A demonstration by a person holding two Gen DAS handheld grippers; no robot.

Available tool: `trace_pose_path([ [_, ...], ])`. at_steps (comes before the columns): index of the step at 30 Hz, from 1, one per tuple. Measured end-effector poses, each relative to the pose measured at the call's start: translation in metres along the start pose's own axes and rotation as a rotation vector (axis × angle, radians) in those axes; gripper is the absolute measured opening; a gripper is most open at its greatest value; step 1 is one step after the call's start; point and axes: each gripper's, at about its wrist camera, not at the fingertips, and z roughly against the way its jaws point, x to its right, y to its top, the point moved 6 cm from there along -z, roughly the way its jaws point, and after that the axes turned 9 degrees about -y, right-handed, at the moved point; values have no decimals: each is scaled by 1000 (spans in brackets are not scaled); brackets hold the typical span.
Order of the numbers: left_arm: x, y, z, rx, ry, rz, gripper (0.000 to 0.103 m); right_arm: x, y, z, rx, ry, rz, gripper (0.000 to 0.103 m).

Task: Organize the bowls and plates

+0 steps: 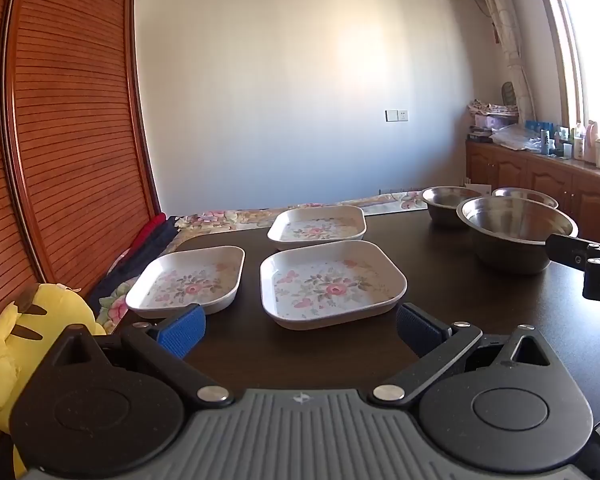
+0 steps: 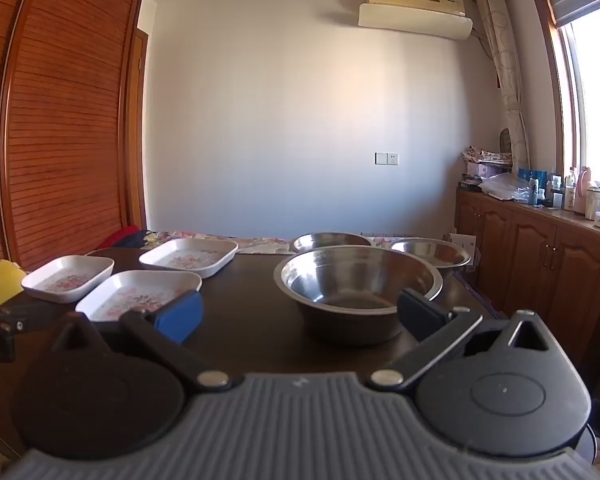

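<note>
1. Resting on the dark brown wooden table (image 1: 480, 304) are three square white plates with pink floral prints and three round stainless-steel bowls, none of them stacked so far.
2. Plates sit on the left half: the nearest floral plate (image 1: 332, 284), a second plate (image 1: 188, 280) just beside it to the left, and a third plate (image 1: 318, 226) behind them.
3. Bowls sit on the right half: the large steel bowl (image 2: 358, 288) nearest, with two smaller steel bowls (image 2: 330, 241) (image 2: 430, 252) behind it, close together.
4. The left gripper (image 1: 300, 330) has its blue-padded jaws spread wide and empty, just short of the nearest plate's front edge.
5. The right gripper (image 2: 298, 314) is likewise spread and empty, facing the large bowl's near wall.
6. The plates look like light, stiff melamine or ceramic with raised, sloping rims; pinching the near rim seems the sensible hold, though a glossy surface may slip.
7. The bowls are probably thin, light and smooth; gripping across the rolled rim, one pad inside and one outside, should hold, and nesting them risks a clatter or tilt.
</note>
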Motion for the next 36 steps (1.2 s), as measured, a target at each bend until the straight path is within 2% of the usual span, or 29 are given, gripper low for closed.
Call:
trace_pose_path([
  [36,-1,0,2,5,7,3,103,4,-4,-3,-26,-5,-4,103],
])
